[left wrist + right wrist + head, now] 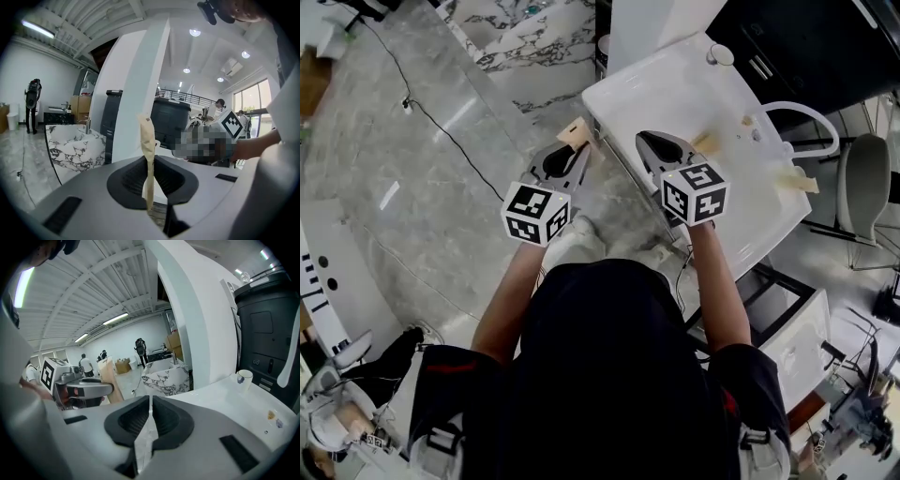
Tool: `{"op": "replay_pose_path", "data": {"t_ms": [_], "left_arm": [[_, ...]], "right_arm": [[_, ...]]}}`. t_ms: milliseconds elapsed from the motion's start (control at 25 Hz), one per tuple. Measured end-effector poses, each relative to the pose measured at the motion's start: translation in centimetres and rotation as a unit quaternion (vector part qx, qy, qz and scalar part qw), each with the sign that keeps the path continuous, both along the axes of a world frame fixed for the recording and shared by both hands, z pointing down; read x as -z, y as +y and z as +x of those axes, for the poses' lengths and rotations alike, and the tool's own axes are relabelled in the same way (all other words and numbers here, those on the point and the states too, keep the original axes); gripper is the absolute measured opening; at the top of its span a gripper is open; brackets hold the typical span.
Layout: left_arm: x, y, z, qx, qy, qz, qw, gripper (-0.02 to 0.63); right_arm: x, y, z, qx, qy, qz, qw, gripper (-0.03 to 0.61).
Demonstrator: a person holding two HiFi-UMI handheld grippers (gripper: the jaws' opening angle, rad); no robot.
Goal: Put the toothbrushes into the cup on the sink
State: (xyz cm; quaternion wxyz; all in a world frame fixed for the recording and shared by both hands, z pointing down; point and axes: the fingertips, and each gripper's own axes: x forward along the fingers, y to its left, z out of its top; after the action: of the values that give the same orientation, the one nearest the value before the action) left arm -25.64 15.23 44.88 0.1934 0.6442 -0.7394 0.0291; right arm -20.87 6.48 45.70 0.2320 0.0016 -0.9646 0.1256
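By the white sink (667, 89), left gripper (578, 150) clamps tan packet (148, 140).

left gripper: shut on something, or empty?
Shut: the left gripper clamps a beige toothbrush, which stands upright between its jaws.

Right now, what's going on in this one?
A person stands at a white sink with a gripper in each hand. The left gripper is shut on an upright tan strip, probably a wrapped toothbrush. The right gripper is shut and empty. The cup sits near the sink's far edge; more tan pieces lie on top.
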Motion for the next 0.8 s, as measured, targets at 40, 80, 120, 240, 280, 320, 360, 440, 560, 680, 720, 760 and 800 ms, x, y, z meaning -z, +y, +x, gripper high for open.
{"op": "replay_pose_path", "data": {"t_ms": [40, 80, 120, 240, 280, 320, 360, 440, 560, 680, 720, 760, 800], "left_arm": [[0.1, 0.5, -0.7, 0.001, -0.001, 0.002, 1.0000, 0.044], [0.2, 0.9, -1.3, 0.002, -0.002, 0.004, 1.0000, 0.044], [0.2, 1.3, -1.9, 0.003, -0.003, 0.006, 1.0000, 0.044], [0.2, 2.6, -3.4, 0.009, -0.005, 0.007, 0.9999, 0.044], [0.1, 3.0, -3.8, 0.013, -0.004, 0.007, 0.9999, 0.044], [0.1, 3.4, -4.2, 0.017, -0.004, 0.008, 0.9998, 0.044], [0.1, 3.7, -4.5, 0.022, -0.003, 0.008, 0.9997, 0.044], [0.1, 4.1, -4.9, 0.028, -0.003, 0.011, 0.9995, 0.044], [0.1, 3.9, -5.0, 0.028, -0.003, 0.012, 0.9995, 0.044], [0.4, 3.3, -4.8, 0.020, -0.018, 0.008, 0.9996, 0.044], [0.5, 3.1, -4.8, 0.018, -0.026, 0.006, 0.9995, 0.044], [0.6, 2.8, -4.9, 0.017, -0.033, 0.003, 0.9993, 0.044], [0.7, 2.6, -5.0, 0.016, -0.038, 0.002, 0.9992, 0.044]], "right_arm": [[0.0, 0.4, -0.6, 0.001, 0.001, 0.001, 1.000, 0.046], [0.0, 0.7, -1.3, 0.000, 0.001, 0.001, 1.000, 0.046], [0.1, 1.0, -1.9, 0.000, 0.000, 0.000, 1.000, 0.046], [0.3, 1.9, -3.5, 0.002, -0.001, 0.001, 1.000, 0.046], [0.3, 2.3, -3.9, 0.006, 0.000, 0.002, 1.000, 0.046], [0.2, 2.7, -4.2, 0.011, 0.001, 0.003, 1.000, 0.046], [0.2, 3.1, -4.5, 0.015, 0.002, 0.005, 1.000, 0.046], [0.0, 3.6, -4.9, 0.021, 0.005, 0.005, 1.000, 0.046], [-0.1, 3.9, -5.3, 0.023, 0.004, 0.000, 1.000, 0.046], [-0.1, 3.4, -5.5, 0.021, 0.003, 0.000, 1.000, 0.046], [0.0, 3.1, -5.6, 0.019, 0.001, -0.002, 1.000, 0.046], [0.0, 2.8, -5.7, 0.017, -0.001, -0.004, 1.000, 0.046], [0.1, 2.5, -5.8, 0.014, -0.003, -0.007, 1.000, 0.046]]}}
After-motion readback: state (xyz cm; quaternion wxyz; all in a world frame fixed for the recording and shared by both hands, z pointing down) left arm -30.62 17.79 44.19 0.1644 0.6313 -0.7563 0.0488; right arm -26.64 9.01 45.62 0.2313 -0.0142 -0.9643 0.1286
